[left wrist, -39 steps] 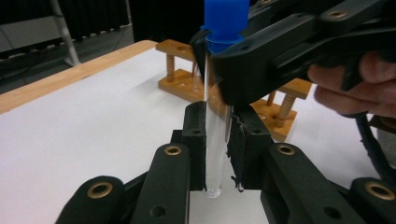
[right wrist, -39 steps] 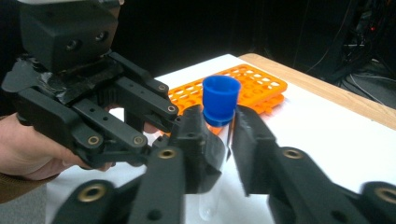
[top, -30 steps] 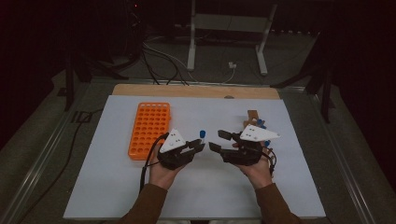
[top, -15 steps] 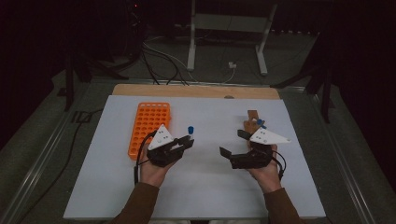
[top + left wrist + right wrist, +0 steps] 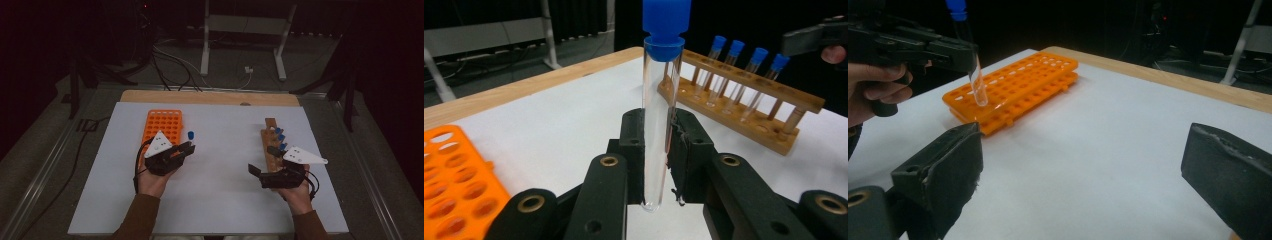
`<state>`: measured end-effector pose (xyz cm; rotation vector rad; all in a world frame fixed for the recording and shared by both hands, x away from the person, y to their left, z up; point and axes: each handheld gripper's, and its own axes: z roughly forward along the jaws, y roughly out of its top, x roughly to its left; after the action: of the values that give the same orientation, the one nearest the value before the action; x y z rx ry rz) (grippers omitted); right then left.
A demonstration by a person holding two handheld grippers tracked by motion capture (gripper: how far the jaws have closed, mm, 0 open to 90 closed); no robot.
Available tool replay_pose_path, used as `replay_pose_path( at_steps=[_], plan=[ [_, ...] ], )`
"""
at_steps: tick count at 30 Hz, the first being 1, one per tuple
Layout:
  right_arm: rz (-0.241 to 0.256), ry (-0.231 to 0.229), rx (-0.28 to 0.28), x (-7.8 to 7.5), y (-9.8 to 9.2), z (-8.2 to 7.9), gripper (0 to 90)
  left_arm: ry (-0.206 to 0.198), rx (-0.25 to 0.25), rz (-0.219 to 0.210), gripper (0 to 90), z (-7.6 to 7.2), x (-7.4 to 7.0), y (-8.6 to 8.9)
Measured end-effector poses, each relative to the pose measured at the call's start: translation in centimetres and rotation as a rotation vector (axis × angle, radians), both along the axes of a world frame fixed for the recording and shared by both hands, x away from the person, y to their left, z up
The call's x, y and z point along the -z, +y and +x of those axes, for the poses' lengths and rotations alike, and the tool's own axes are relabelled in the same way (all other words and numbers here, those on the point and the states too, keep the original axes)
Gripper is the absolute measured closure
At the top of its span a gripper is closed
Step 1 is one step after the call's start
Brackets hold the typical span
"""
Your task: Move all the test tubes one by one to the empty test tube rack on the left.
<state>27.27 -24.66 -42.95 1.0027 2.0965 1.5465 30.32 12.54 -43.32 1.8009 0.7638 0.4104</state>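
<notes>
Left gripper view: left gripper clamps a blue-capped test tube upright, just beside the orange rack. Right gripper jaws wide apart, nothing held, near the wooden rack w/ other tubes.

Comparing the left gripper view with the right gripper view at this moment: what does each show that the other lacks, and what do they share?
Left gripper view: the wooden rack with four blue-capped tubes, and the left gripper shut on the test tube, seen close between its jaws.
Right gripper view: the right gripper with jaws wide apart and nothing between them.
Both: the orange rack, the white table and that same tube.
</notes>
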Motion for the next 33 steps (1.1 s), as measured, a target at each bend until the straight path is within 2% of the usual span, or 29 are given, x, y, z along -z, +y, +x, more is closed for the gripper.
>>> replay_pose_path(
  at_steps=[9,18,33],
  plan=[
    [0.01,0.001,0.007,0.2,-0.3,-0.1,3.5,-0.011,-0.07,0.013,78.4,0.2,0.2,2.1],
    [0.013,-0.004,0.003,0.2,-0.3,-0.2,3.7,0.015,-0.127,0.029,78.4,0.5,1.3,4.0],
    [0.018,-0.008,-0.002,0.2,-0.4,-0.4,4.0,0.054,-0.145,0.076,78.4,0.2,3.6,4.6]
  ],
)
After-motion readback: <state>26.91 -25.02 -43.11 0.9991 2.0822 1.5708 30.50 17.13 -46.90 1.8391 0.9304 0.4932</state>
